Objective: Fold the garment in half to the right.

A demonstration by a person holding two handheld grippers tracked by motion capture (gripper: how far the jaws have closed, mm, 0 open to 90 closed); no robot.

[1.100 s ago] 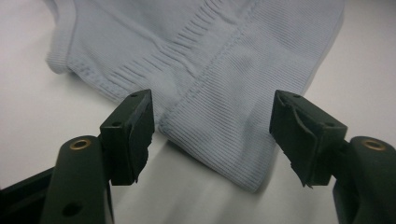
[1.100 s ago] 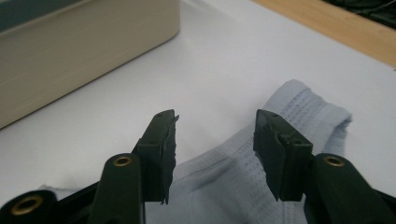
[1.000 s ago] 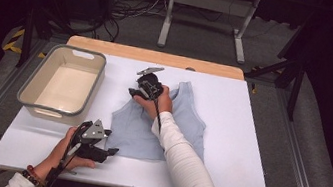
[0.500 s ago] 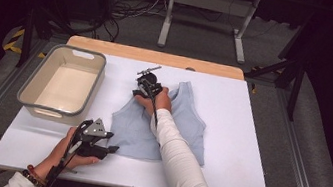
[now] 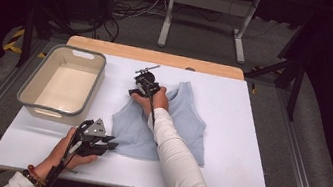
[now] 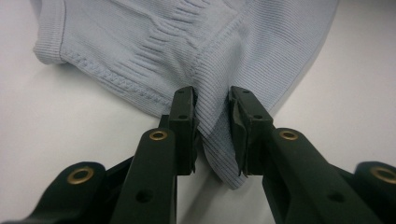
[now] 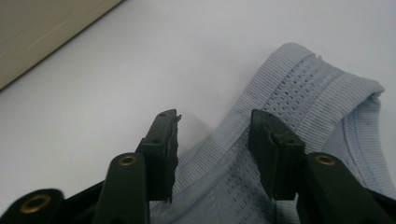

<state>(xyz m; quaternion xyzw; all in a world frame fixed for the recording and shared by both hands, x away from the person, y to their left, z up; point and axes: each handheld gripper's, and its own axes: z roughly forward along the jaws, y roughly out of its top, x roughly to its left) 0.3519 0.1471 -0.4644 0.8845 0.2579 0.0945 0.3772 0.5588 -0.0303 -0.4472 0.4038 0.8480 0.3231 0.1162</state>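
Meanwhile the left gripper, its jaws just closing, pinches the hem of the blue top, while the right gripper, jaws just opening, straddles its strap unclamped.

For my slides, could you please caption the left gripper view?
Left gripper closing on a raised fold of the pale blue ribbed top.

In the high view the person's right forearm is covering a strip of the light blue top, and the right hand is hiding the fabric beneath it. The left tongs are masking the top's lower left corner there. In the left gripper view the top is running off the upper edge. In the right gripper view the beige basin is being cut off at the upper left corner.
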